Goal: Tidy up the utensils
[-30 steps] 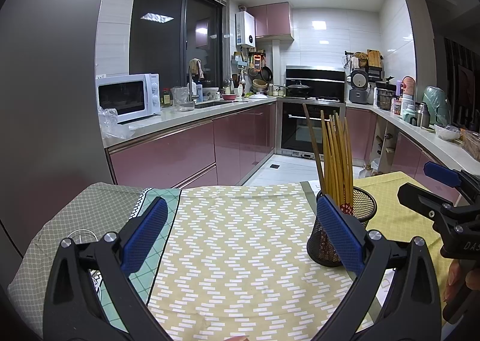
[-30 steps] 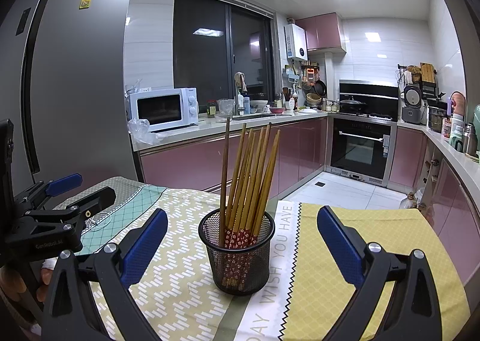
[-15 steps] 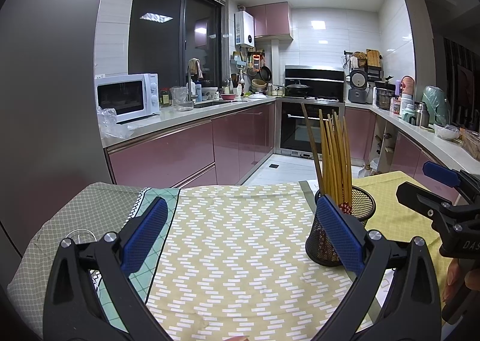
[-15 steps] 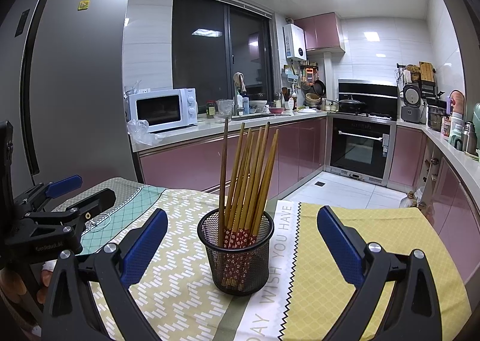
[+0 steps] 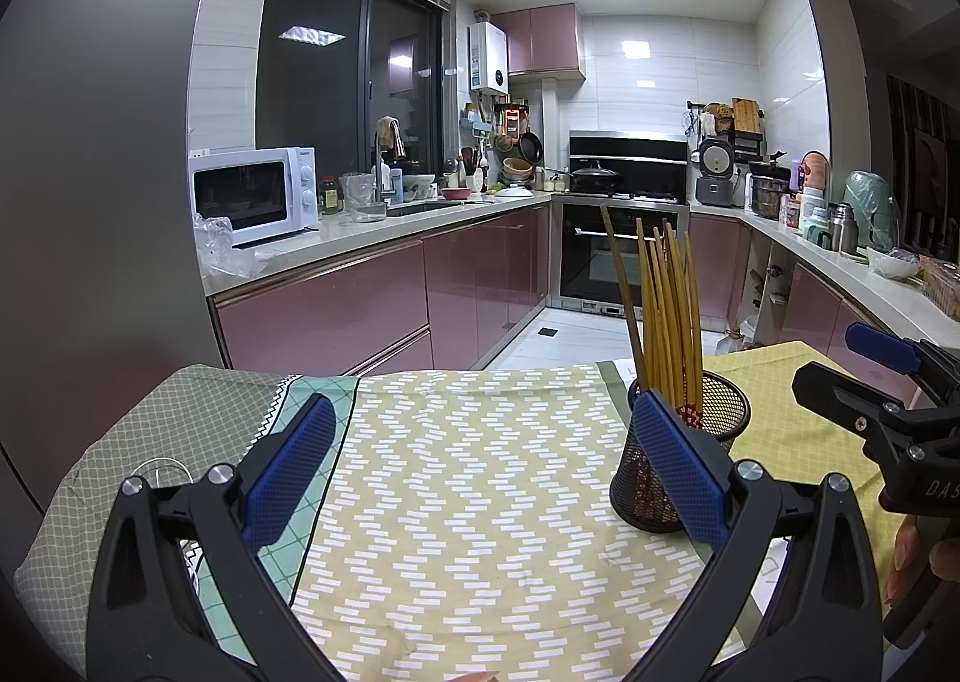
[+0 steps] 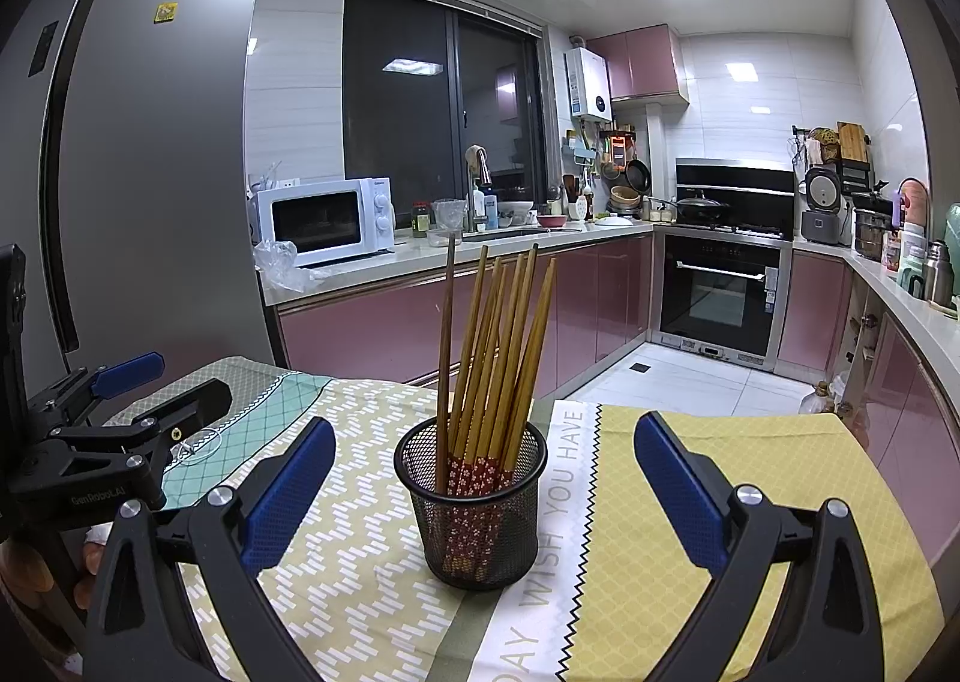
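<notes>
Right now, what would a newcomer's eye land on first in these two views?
The black mesh holder packed with upright chopsticks at the middle of the patterned tablecloth. Then the blue pads of the open right hand-held gripper framing it, with the open left hand-held gripper beside it.

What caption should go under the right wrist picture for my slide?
Open right hand-held gripper faces a mesh cup of chopsticks on a patterned tablecloth.
</notes>
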`<action>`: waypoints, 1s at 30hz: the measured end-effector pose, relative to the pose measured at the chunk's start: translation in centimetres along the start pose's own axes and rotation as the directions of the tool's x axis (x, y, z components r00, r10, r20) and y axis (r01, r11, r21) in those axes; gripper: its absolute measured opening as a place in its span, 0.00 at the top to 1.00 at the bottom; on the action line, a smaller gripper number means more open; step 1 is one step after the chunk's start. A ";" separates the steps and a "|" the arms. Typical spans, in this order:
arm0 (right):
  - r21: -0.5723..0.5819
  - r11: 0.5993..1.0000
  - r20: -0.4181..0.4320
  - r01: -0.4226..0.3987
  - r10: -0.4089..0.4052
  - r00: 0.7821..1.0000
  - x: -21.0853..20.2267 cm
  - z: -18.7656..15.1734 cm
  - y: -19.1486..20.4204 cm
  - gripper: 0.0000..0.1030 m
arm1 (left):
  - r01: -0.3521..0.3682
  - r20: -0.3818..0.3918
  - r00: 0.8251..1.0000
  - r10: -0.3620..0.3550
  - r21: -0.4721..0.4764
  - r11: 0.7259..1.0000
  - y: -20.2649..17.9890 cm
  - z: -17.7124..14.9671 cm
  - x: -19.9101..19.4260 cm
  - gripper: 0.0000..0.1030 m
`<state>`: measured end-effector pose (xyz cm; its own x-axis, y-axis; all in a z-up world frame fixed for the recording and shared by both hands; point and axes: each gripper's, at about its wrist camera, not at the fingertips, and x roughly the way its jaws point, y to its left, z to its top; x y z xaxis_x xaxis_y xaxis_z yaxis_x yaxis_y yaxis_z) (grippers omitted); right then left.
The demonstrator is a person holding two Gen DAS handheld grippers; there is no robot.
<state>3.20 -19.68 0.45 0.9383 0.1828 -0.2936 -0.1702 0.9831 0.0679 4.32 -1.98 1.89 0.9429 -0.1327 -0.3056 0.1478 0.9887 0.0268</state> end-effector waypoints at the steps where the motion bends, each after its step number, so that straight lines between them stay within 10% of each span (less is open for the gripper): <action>1: -0.001 1.000 0.000 0.000 0.000 1.000 -0.1 0.0 0.0 0.06 | -0.001 0.000 1.000 0.001 0.000 1.000 0.0 0.0 0.0 0.05; 30: 0.004 1.000 0.000 0.003 -0.003 1.000 0.3 -0.2 0.4 0.06 | 0.003 -0.002 1.000 -0.003 0.002 1.000 -0.5 -0.1 0.2 0.05</action>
<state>3.37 -19.20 0.19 0.9386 0.1801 -0.2942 -0.1667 0.9835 0.0705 4.44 -2.54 1.72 0.9418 -0.1351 -0.3077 0.1510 0.9881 0.0283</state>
